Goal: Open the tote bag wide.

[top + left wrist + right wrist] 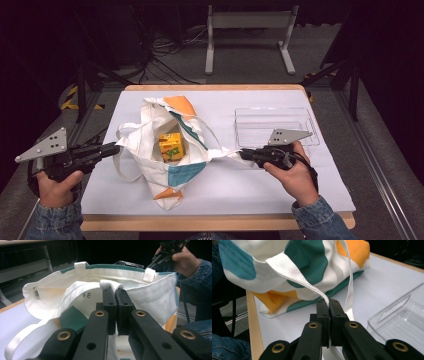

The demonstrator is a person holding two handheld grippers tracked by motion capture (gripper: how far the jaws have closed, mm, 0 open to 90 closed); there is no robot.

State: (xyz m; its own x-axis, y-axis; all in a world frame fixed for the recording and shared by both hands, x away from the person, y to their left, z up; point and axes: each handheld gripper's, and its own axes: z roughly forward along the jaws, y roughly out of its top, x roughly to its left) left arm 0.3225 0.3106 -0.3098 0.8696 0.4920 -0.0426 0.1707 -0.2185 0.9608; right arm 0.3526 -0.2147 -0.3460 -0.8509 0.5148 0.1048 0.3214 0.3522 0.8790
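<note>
**Tote bag held open between two claws**

Denim sleeves and two hands come in at the near edge of the high view, each hand holding a claw. At the left, the left claw (112,148) is clamped on the tote bag (167,172) at its left rim; in the left gripper view the two black jaws are pressed together with a fold of white webbing, apparently the bag's rim or the root of a handle, pinched at their tips. At the right, the right claw (243,153) is closed on a white handle strap (297,281) of the bag; in the right gripper view the strap runs taut from the bag's edge down into the closed jaws.

Between the two claws the bag lies on the white-covered counter (280,190), left of centre, its mouth spread wide and facing up. It is white cloth with orange, green and blue patches. Inside it, on the bottom, stands a small yellow carton (171,146) with green print; what the print says is too small to read. A second loop of strap (122,167) lies slack on the counter at the bag's near left.

Just beyond the right hand, on the far right part of the counter, sits a clear plastic tray (250,120), apart from the bag.
</note>
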